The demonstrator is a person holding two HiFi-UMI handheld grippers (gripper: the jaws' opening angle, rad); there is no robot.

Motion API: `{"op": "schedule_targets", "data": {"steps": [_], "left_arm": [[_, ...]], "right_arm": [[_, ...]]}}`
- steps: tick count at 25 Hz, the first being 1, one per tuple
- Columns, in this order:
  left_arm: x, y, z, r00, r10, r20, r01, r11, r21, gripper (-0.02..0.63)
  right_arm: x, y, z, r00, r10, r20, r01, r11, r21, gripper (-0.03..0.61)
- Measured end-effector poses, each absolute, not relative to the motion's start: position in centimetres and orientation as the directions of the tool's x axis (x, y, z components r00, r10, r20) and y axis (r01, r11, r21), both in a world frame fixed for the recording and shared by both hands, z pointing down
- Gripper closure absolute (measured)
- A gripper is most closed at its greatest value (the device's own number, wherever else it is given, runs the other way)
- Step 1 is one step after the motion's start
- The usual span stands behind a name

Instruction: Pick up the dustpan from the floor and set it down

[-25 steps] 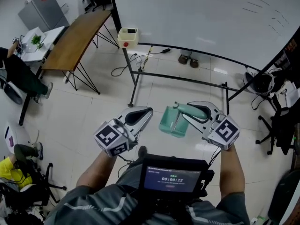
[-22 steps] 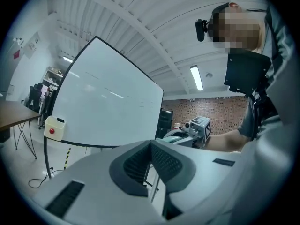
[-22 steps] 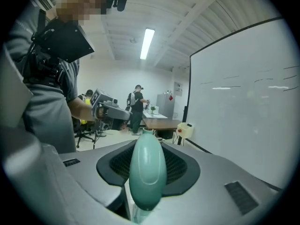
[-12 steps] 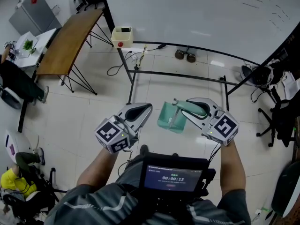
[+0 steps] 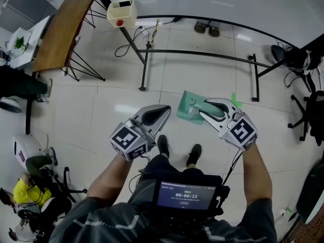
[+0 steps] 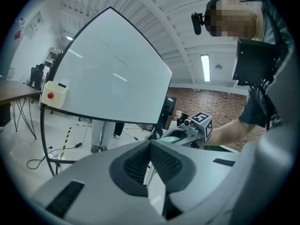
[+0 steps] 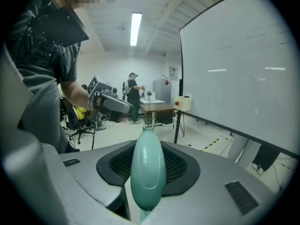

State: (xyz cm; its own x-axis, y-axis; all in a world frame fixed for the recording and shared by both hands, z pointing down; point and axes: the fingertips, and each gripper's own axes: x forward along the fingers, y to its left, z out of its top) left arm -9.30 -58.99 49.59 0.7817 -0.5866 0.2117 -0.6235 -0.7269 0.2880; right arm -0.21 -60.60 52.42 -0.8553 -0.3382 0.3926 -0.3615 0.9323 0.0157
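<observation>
The right gripper (image 5: 212, 109) clamps the green dustpan (image 5: 188, 107) by its handle (image 7: 148, 170); the left gripper (image 5: 162, 112) is pinched closed, empty.

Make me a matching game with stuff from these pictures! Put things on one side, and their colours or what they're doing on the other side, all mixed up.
Things:
1. dustpan
2. left tool
3. table
4. box

Colours or states:
A. brown wooden top
B. shut, with nothing in it
C. green, with its handle gripped by the right tool
D. pale yellow, with a red button

Pairs: 1-C, 2-B, 3-A, 4-D
</observation>
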Motion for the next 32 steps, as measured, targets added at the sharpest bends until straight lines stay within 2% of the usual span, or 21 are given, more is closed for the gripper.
{"op": "schedule_targets", "data": {"steps": [10, 18, 25, 32], "left_arm": [[-6.5, -65.0, 68.9, 0.777, -0.553, 0.300, -0.629, -0.698, 0.342, 0.588], [-5.0, -64.9, 83.0, 0.756, -0.527, 0.388, -0.652, -0.658, 0.376, 0.588], [-4.1, -65.2, 88.1, 0.762, -0.505, 0.405, -0.642, -0.667, 0.378, 0.588], [-2.4, -63.9, 89.4, 0.775, -0.481, 0.409, -0.627, -0.664, 0.408, 0.588]], "right_arm": [[0.7, -64.6, 72.5, -0.832, -0.290, 0.473, -0.351, 0.935, -0.044, 0.422], [1.8, -65.2, 87.0, -0.814, -0.268, 0.515, -0.354, 0.932, -0.075, 0.422], [2.5, -64.9, 93.5, -0.794, -0.274, 0.542, -0.373, 0.924, -0.080, 0.422], [3.1, -62.7, 94.7, -0.791, -0.238, 0.563, -0.373, 0.918, -0.136, 0.419]]}}
